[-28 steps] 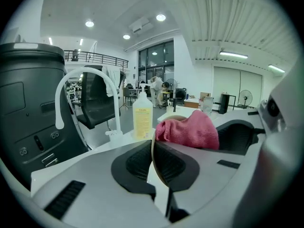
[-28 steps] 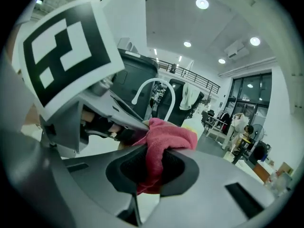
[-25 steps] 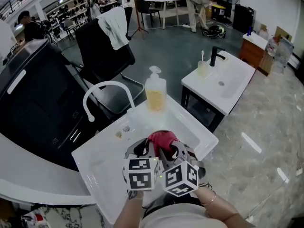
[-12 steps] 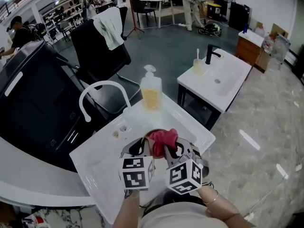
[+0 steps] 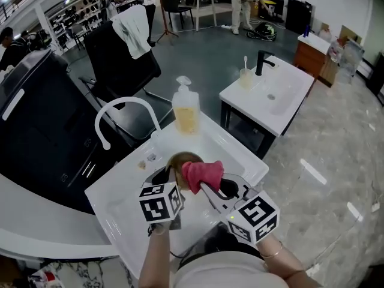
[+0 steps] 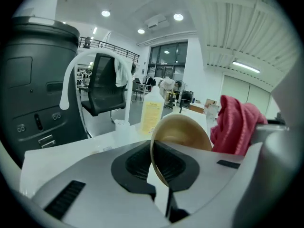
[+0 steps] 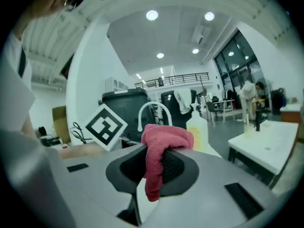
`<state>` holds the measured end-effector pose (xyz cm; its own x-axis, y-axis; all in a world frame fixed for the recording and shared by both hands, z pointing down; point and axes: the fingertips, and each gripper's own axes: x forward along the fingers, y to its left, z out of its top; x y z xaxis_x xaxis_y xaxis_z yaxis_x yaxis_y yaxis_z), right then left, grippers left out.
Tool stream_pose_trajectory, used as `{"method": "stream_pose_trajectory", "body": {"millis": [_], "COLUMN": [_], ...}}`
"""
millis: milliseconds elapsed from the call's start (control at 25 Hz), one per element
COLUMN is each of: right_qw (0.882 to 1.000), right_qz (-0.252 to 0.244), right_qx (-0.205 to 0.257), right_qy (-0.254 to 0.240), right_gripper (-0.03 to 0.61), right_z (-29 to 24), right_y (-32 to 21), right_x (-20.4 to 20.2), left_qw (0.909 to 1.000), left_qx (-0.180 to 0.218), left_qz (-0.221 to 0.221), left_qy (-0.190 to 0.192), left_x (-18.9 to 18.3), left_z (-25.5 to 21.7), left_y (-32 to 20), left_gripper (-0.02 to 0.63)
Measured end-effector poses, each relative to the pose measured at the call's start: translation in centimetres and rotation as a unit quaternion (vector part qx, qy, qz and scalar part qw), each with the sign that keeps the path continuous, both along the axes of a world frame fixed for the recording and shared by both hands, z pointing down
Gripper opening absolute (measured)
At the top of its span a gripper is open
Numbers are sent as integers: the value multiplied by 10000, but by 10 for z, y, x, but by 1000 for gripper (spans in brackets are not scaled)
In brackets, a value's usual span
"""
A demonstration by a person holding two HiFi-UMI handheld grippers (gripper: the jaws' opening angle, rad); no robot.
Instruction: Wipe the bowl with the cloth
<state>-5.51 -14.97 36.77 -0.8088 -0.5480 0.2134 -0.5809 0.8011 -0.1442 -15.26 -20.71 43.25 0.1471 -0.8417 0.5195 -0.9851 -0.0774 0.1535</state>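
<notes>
Bowl (image 6: 183, 129) rim nipped by L jaws, cloth (image 7: 159, 144) — R jaws

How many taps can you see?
2. A white curved tap stands at the back left of the near sink. A black tap stands on the farther sink, to the right. Others may be hidden elsewhere.

The small round tan bowl (image 5: 182, 160) is tipped up on edge, its rim clamped in the fingers of the left gripper (image 6: 159, 167). The crumpled pinkish-red cloth (image 5: 203, 174) hangs bunched from the right gripper (image 7: 151, 171), just beside the bowl.
</notes>
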Motion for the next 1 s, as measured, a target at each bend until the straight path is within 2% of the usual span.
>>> {"method": "stream_pose_trajectory", "body": {"millis": [120,320,400,720,1000], "right_qw": [9985,9979,9966,9942,9934], "right_qz": [-388,-303,-231,13,356], "right_qx": [-300,-416,-387,-145,-140], "right_qy": [-238,388,688,1068,1080], "right_gripper": [52,52,52,52,52], "right_z": [12,46,55,62,61], "right_y": [12,9,6,1,-11], "right_x": [-21,-33,-32,-20,5], "left_qw": [9995,9955,9942,9956,9962], "left_qx": [-33,-64,-86,-127,-200], "left_qz": [-83,-108,-97,-99,-135], "left_qy": [289,935,1068,926,840], "left_x": [1,7,9,9,7], "left_z": [3,4,3,6,10], "left_y": [-3,1,5,8,8], "left_gripper": [28,28,28,28,28]}}
